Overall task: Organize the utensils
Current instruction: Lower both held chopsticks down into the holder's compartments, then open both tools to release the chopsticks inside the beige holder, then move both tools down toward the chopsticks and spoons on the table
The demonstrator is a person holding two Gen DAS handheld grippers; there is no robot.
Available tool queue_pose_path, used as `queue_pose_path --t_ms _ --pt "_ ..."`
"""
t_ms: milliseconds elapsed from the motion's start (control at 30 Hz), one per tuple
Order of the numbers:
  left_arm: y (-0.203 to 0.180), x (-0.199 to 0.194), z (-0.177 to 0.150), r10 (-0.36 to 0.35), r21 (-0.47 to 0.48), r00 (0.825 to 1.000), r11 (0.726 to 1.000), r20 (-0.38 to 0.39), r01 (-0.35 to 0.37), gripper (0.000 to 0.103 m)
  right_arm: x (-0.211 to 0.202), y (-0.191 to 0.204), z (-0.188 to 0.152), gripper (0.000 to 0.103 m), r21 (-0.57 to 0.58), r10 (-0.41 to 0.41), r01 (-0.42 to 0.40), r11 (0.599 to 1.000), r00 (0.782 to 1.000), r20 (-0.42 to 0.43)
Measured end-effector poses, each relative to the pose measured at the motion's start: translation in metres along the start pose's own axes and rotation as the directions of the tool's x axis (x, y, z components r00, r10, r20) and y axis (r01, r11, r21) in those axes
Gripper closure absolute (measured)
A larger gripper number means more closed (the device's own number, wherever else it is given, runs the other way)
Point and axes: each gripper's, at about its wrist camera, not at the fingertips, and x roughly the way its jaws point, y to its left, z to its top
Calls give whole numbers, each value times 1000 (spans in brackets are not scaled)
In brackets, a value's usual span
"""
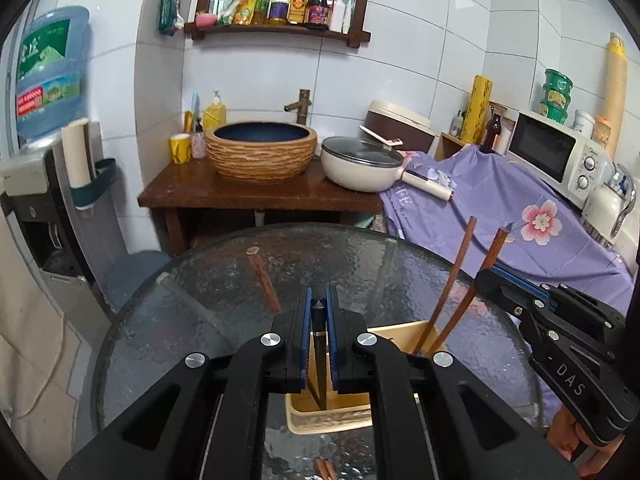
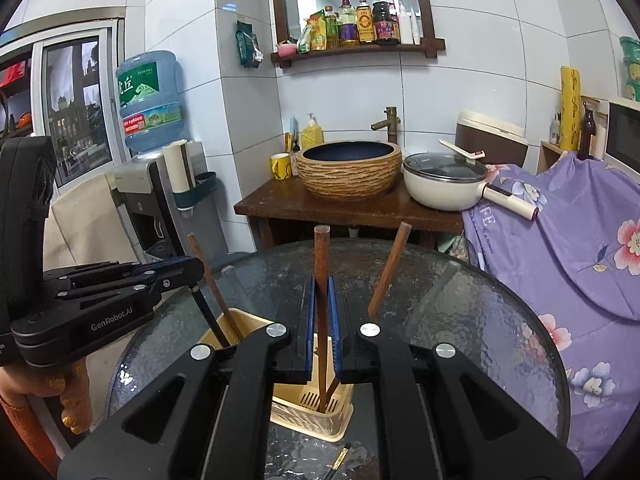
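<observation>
A cream utensil holder [image 1: 332, 412] stands on the round glass table [image 1: 200, 300]; it also shows in the right wrist view [image 2: 312, 416]. My left gripper [image 1: 319, 304] is shut on a dark chopstick [image 1: 319, 368] whose lower end is inside the holder. My right gripper [image 2: 321, 284] is shut on a brown chopstick [image 2: 321, 264], also standing in the holder. Two brown chopsticks [image 1: 452, 276] lean in the holder's right part, next to my right gripper [image 1: 560, 320] in the left wrist view. A loose brown chopstick [image 1: 264, 284] lies on the glass beyond.
Another chopstick [image 2: 340, 460] lies on the glass near the front edge. Behind the table stand a wooden stand with a basin [image 1: 260, 148], a white pan [image 1: 360, 164] and a purple flowered cloth [image 1: 500, 216]. A water dispenser [image 2: 148, 184] stands left.
</observation>
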Motion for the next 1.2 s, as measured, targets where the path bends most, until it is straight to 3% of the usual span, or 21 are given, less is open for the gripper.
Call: queue_pose_path --t_ms 233,300,333,367,400,433,467,800,1000,1200 --pt "-5 -1 -3 28 27 999 999 37 -29 95 3 0 -5 95 0 -23 23 1000 1000 14" --pt "-7 -2 -5 36 36 998 999 44 -37 88 3 -1 -6 94 0 -32 32 999 999 17" --pt "-9 -4 -7 41 46 998 998 50 -43 78 3 -1 -8 92 -4 -32 32 999 999 17" --pt "-10 -7 -8 44 55 997 997 59 -47 66 2 -1 -9 81 -11 -37 37 999 999 18" --pt "-11 -10 -10 46 61 996 997 72 -51 61 0 0 -11 72 -15 -45 45 999 999 25" --pt "-11 -12 -11 50 64 995 996 84 -55 54 -3 0 -11 55 -13 -50 51 999 998 35" --pt "-12 -15 -12 54 67 994 996 97 -61 52 -7 0 -12 51 -11 -57 58 998 997 52" --pt "-8 -44 -40 86 67 983 993 163 -98 31 -31 10 -32 49 -74 -102 107 991 992 70" --pt "-5 -54 -68 116 64 979 990 170 -128 22 -46 17 -57 40 -122 -153 163 979 984 86" --pt "-1 -47 -109 128 72 988 988 82 -134 20 -53 15 -96 39 -119 -129 130 984 992 9"
